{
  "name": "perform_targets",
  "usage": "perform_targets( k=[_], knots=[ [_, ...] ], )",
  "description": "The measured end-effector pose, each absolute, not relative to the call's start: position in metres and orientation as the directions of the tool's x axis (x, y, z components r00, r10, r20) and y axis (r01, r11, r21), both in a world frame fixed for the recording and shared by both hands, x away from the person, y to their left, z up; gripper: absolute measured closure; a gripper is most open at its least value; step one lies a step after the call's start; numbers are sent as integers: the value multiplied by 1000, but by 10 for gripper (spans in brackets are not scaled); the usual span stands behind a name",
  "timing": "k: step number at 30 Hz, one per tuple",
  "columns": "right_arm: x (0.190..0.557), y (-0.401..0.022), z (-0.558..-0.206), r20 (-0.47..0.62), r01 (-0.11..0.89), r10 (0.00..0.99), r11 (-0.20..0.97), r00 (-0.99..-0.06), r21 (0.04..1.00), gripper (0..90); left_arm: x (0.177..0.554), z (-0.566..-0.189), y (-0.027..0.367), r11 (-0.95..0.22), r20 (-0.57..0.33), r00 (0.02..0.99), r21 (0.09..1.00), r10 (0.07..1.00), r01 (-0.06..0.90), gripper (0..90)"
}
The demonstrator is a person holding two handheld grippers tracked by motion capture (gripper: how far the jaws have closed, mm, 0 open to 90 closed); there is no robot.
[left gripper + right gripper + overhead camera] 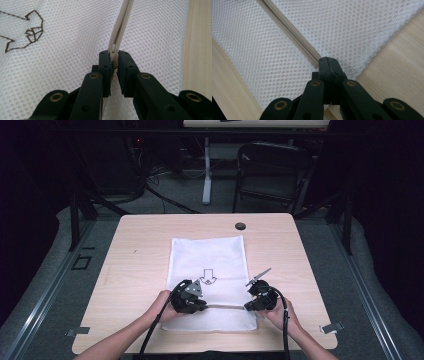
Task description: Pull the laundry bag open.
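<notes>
Your white mesh bag lies flat in the middle of the wooden counter, its near edge toward the bottom of the high view, with a printed arrow at its centre. Across the lower part of the bag runs its cream zipper, stretched in a straight line between your two tools. Your left gripper sits at lower centre-left of the high view; in the left gripper view its jaws are nearly together, pinching the zipper slider between the pads, with the zipper tape rising from there toward the top centre of the frame and the arrow print at the upper left. Your right gripper sits at lower centre-right of the high view, near the bag's right edge; in the right gripper view its jaws are pressed tight together on the end of the zipper, which runs off diagonally to the upper left, with mesh on both sides and bare counter at the lower left and right of the frame. A small dark round cap lies on the counter beyond the bag, toward the upper centre.
</notes>
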State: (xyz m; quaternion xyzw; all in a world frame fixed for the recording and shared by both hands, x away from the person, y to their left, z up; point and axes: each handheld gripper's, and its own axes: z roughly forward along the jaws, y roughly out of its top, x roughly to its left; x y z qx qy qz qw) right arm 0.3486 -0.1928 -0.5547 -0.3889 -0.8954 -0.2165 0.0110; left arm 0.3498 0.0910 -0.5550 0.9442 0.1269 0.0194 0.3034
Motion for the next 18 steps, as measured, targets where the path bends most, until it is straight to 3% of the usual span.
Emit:
perform_targets(
  k=[9, 10, 18],
  knots=[
    [346, -191, -558, 204, 720, 714, 557, -670, 413, 900, 350, -554, 100, -791, -32, 967, 569, 252, 225, 823],
    [348, -193, -555, 188, 701, 692, 603, -697, 381, 900, 351, -555, 102, -788, -39, 966, 571, 255, 231, 823],
    [349, -193, -555, 188, 704, 694, 602, -695, 378, 900, 353, -554, 120, -783, -41, 957, 566, 286, 258, 822]
  ],
)
